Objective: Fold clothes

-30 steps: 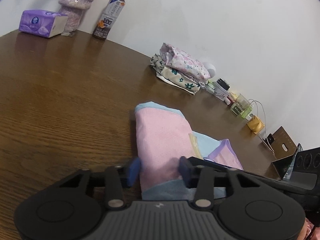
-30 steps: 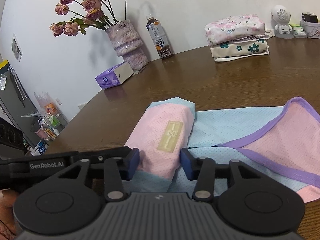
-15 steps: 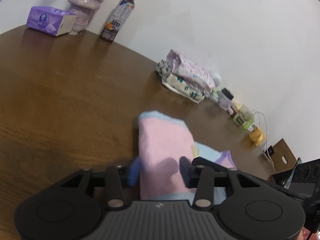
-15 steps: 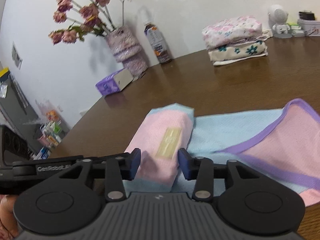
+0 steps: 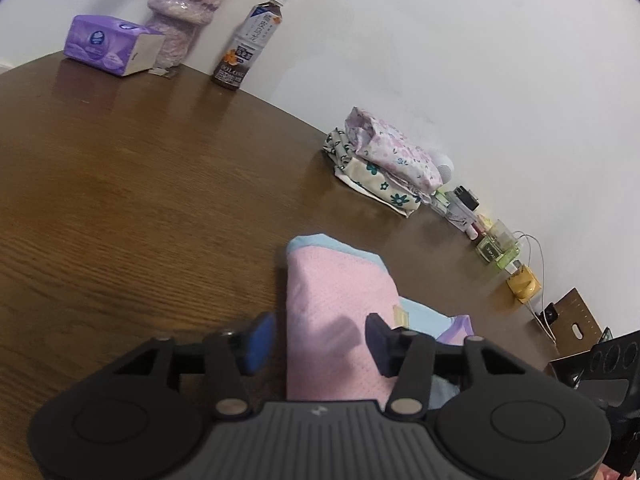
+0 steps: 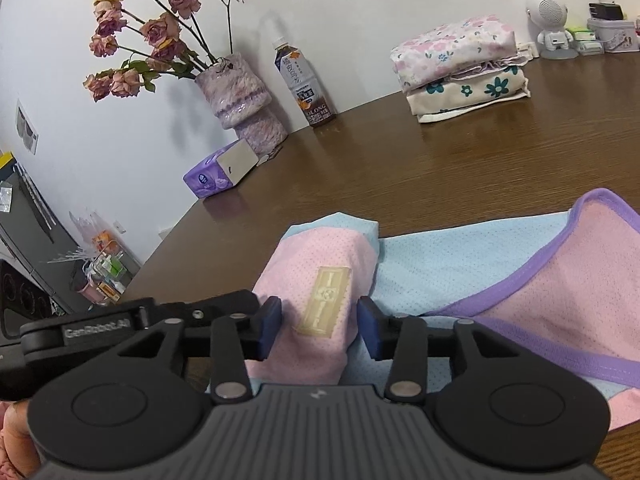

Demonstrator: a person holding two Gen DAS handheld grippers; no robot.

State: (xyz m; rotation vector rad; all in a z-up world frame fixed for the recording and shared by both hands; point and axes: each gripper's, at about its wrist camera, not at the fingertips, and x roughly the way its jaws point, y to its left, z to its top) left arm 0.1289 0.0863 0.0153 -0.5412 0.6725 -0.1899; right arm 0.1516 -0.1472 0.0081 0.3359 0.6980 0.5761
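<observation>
Pink and pale-blue mesh makes up the garment (image 6: 460,276), which lies on the brown table (image 6: 400,168) with its left end rolled or folded into a thick pink bundle (image 6: 320,280) and the rest spread flat to the right, purple trim showing. It looks light, soft and floppy, so it should bend wherever it is lifted and slide easily over the wood; the firm bundle or a hemmed edge seems the surest place to take hold. A beige label (image 6: 322,306) sits on top of the bundle.

Both grippers sit at the near end of that bundle. The left gripper (image 5: 316,340) has its jaws parted, one either side of the pink roll, apparently not pinching it. The right gripper (image 6: 318,328) is likewise spread wide, straddling the roll around the label, with nothing clamped.

Far across the table a stack of folded floral clothes (image 6: 460,68) rests near the wall, well apart from the garment
</observation>
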